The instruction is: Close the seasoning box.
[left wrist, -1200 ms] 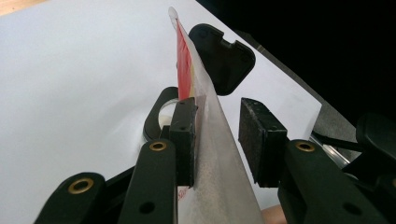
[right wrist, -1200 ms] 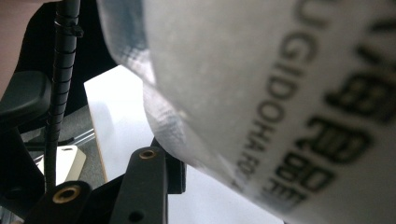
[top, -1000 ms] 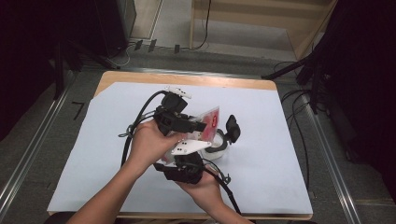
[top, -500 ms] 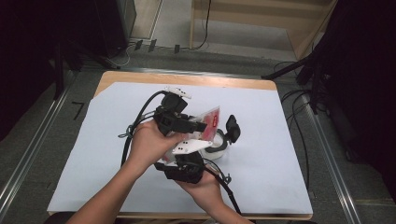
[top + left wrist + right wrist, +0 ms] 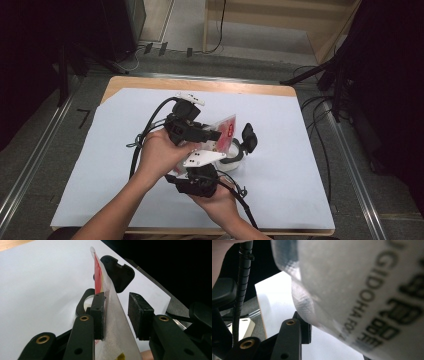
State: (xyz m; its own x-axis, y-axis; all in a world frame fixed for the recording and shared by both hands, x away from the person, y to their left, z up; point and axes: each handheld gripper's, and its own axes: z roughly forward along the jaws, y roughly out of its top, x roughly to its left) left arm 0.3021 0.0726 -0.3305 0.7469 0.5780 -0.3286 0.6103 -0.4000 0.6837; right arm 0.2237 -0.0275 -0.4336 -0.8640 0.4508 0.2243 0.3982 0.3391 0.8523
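A white packet (image 5: 226,129) with red print stands on edge between my two grippers, over a small white tub (image 5: 234,156) whose black flip lid (image 5: 249,136) stands open. My left gripper (image 5: 216,135) comes in from the left. In the left gripper view the packet (image 5: 110,312) rests against one pad (image 5: 98,312), while the other pad (image 5: 140,315) stands apart from it, so my left gripper (image 5: 116,302) is open. My right gripper (image 5: 202,167) sits below, nearer the person. In the right gripper view the packet (image 5: 352,285) looms close with black lettering and hides one jaw; one finger (image 5: 303,327) shows beside it.
A white sheet (image 5: 300,165) covers the wooden table (image 5: 200,84). Black cables (image 5: 150,125) trail from both grippers. Metal rails (image 5: 45,135) run along both sides of the table, and more cables (image 5: 315,105) lie at the right rear.
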